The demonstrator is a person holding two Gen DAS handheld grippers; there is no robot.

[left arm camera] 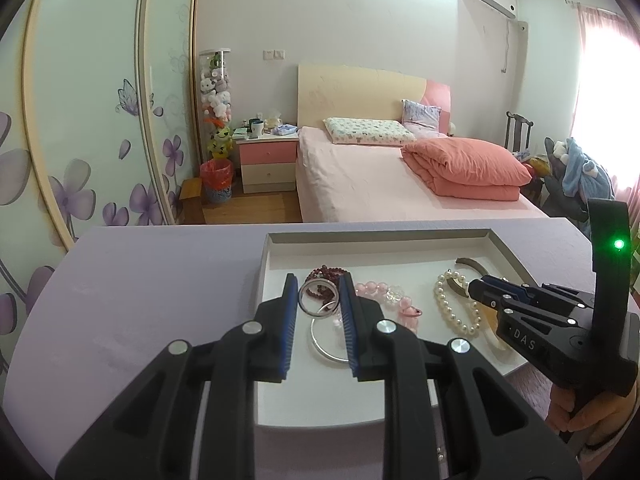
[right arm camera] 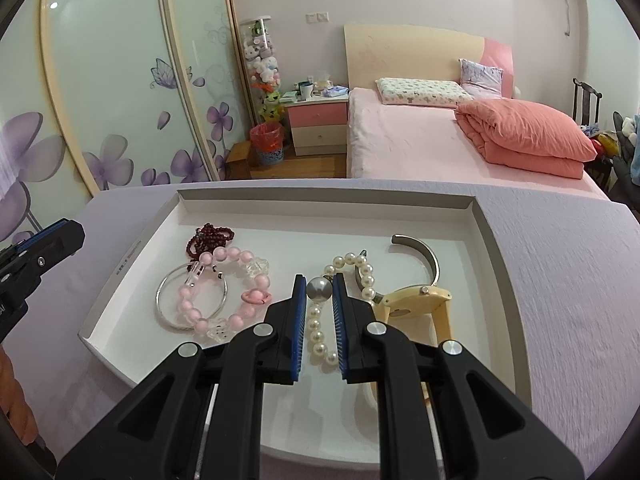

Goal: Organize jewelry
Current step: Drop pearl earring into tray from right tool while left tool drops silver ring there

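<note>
A white tray (right arm camera: 482, 224) on the lilac table holds the jewelry. My left gripper (left arm camera: 319, 294) is shut on a silver ring (left arm camera: 316, 298), held above a silver bangle (left arm camera: 320, 344). Behind it lie dark red beads (left arm camera: 324, 274) and a pink bead bracelet (left arm camera: 380, 292). My right gripper (right arm camera: 319, 290) is shut on a large grey pearl (right arm camera: 319, 290) of the pearl bracelet (right arm camera: 362, 270), which hangs down between the fingers. In the right wrist view I see the pink bracelet (right arm camera: 224, 260), silver bangle (right arm camera: 164, 304), red beads (right arm camera: 208, 236), a metal cuff (right arm camera: 430, 256) and a cream watch (right arm camera: 416, 300).
The tray (left arm camera: 266, 264) sits near the table's far edge. Beyond it are a pink bed (left arm camera: 380, 176), a nightstand (left arm camera: 266, 160) and a wardrobe with purple flowers (left arm camera: 100, 140). Lilac tabletop (right arm camera: 560, 300) lies to the right of the tray.
</note>
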